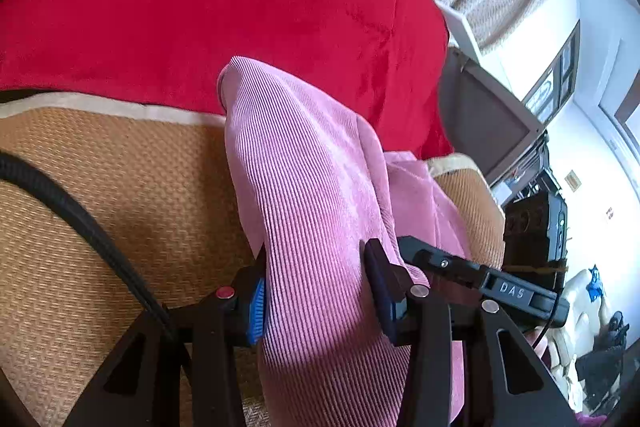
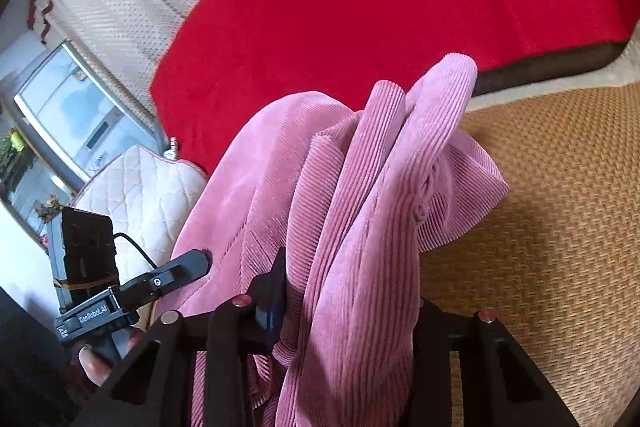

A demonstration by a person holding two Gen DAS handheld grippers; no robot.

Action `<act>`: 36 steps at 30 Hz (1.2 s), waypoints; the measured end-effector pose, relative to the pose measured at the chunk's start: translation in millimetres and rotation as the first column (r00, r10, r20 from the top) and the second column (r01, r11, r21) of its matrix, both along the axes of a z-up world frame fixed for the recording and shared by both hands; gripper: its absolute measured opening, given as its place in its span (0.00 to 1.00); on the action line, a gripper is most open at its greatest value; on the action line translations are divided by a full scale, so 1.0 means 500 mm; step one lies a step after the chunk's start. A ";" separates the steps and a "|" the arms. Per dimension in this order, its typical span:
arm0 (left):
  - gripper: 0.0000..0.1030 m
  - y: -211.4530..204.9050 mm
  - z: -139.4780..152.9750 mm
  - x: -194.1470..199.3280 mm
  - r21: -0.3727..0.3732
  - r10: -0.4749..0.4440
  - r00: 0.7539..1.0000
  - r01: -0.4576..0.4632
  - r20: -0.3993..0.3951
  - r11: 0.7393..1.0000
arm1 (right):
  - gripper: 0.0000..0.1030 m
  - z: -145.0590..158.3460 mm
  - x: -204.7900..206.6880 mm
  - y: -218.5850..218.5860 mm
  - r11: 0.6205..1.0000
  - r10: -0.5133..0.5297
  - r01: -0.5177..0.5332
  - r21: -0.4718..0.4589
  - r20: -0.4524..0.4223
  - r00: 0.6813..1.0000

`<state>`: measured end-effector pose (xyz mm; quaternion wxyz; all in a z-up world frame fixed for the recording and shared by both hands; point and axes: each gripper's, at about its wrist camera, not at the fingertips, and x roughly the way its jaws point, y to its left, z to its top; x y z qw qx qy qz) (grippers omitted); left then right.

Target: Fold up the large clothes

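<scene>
White letters "DAS" on black plastic clamp block (image 1: 514,291) of other gripper, seen in left wrist view; text runs tilted along block's side. White letters "GenRoboAI" on black plastic clamp block (image 2: 94,315) of other gripper, seen in right wrist view, below black box strapped with rubber band (image 2: 84,259). Small round white logo mark on black arm (image 2: 158,281) just beside it; mark too small to read.
</scene>
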<state>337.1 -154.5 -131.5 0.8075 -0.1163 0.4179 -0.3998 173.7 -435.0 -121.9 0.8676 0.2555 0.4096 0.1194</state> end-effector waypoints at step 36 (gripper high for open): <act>0.58 0.006 -0.001 -0.074 0.329 0.083 0.987 -0.123 0.136 0.936 | 0.48 0.070 0.005 0.098 0.979 -0.031 0.040 -0.200 0.047 0.998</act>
